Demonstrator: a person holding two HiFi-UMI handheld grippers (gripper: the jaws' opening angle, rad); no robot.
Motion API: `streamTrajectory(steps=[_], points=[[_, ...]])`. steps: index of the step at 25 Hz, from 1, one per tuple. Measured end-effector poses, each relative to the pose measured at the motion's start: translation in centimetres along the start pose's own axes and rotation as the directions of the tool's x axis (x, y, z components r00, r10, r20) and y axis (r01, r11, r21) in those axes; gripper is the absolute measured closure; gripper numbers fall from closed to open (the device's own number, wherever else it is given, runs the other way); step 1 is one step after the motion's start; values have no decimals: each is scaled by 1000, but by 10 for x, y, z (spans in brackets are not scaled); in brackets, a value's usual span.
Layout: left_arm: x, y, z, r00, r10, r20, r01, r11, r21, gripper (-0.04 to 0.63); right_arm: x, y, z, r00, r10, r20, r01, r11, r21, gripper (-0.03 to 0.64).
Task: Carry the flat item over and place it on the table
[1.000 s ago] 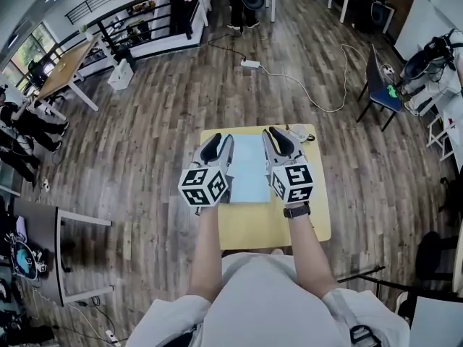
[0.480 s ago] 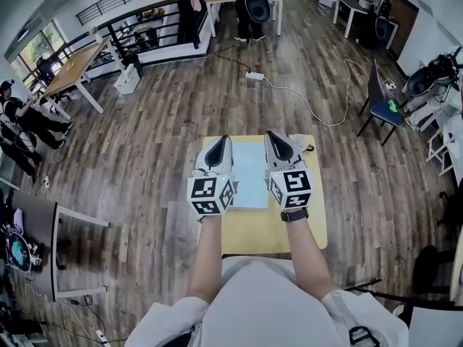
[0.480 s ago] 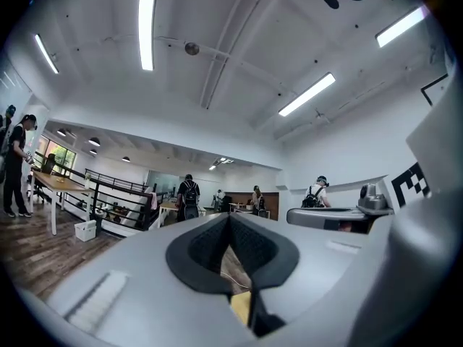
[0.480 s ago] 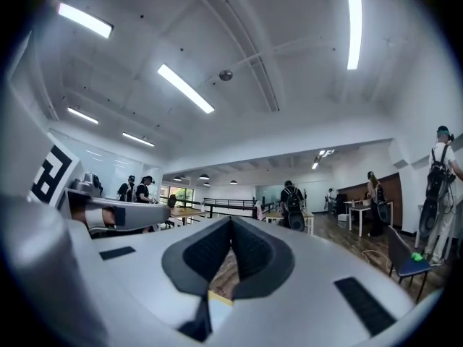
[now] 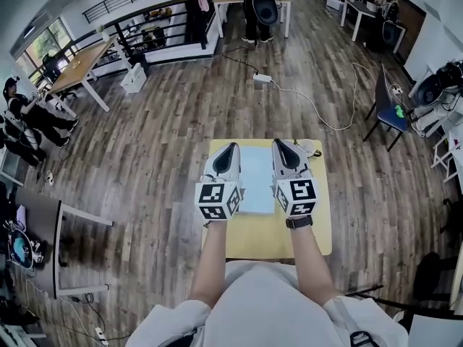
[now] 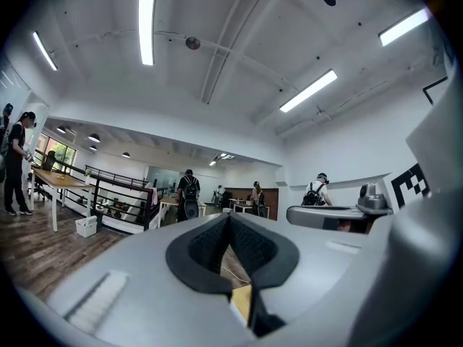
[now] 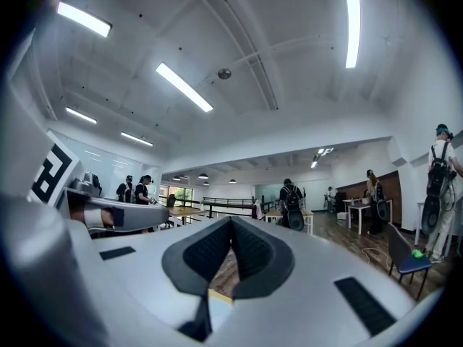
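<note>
Found left gripper (image 5: 229, 149), right gripper (image 5: 281, 145) clenched empty, flanking flat item (image 5: 257, 181) on table (image 5: 253, 236); risked slip from uneven squeeze.

An open office or lab: desks (image 5: 76, 67), wood-plank floor (image 5: 159, 143), a black railing (image 5: 141, 24), ceiling strip lights (image 6: 147, 24).

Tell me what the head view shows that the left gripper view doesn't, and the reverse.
Head view only: the pale blue flat item lying on the yellow table between the left gripper and the right gripper, the person's forearms, and a power strip on the floor.
Left gripper view only: the ceiling lights, and the left gripper's jaws up close, tips together with nothing visible between them.
Both: the right gripper, a sliver of the yellow table, and the black railing across the room.
</note>
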State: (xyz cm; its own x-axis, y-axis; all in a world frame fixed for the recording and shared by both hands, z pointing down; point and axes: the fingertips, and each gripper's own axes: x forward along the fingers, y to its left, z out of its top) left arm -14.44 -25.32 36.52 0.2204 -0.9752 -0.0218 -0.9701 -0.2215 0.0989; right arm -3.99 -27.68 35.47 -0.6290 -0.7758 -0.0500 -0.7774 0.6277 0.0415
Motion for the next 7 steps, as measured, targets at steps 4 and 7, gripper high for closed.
streamTrajectory(steps=[4,7], points=[[2,16,-13,999,19,-34,-19,1000,-4,584,9,8,-11,1000,10,-21,-10,1000,-7,604],[6,32,-33,995,40,-91,-41,999,-2,584,19,14,-25,999,15,-47,-15,1000,-7,604]])
